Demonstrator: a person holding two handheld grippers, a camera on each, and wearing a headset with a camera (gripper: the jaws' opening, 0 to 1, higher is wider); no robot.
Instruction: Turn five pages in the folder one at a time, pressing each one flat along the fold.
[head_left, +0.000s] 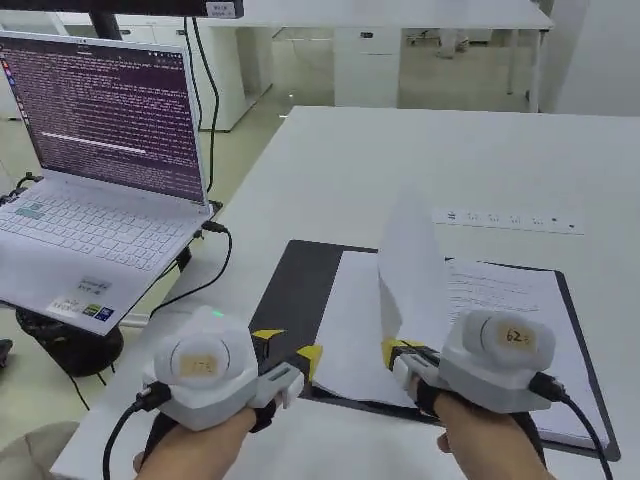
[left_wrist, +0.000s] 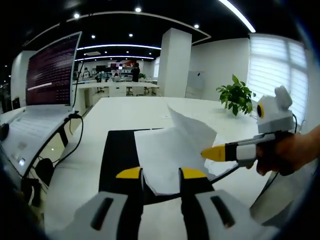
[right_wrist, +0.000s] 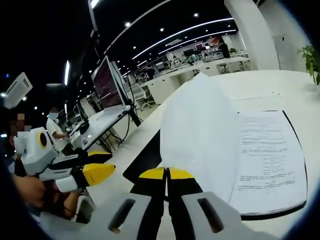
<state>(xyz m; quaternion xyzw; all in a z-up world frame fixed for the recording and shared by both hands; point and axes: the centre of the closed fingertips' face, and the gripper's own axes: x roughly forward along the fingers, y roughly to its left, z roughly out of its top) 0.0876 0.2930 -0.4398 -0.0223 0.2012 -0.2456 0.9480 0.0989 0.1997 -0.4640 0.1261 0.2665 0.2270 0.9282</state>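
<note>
Pinching a page (head_left: 410, 265) upright over the folder (head_left: 295, 280), the right gripper (head_left: 402, 352) is clamped; the left gripper (head_left: 288, 346) hovers nearby, jaws apart, empty.

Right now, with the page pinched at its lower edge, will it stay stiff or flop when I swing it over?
Probably floppy: the page stands curved, held only at its lower edge by the right gripper. Likely very light, so a fast swing may make it flutter. A single thin sheet, it could crease at the pinch.
</note>
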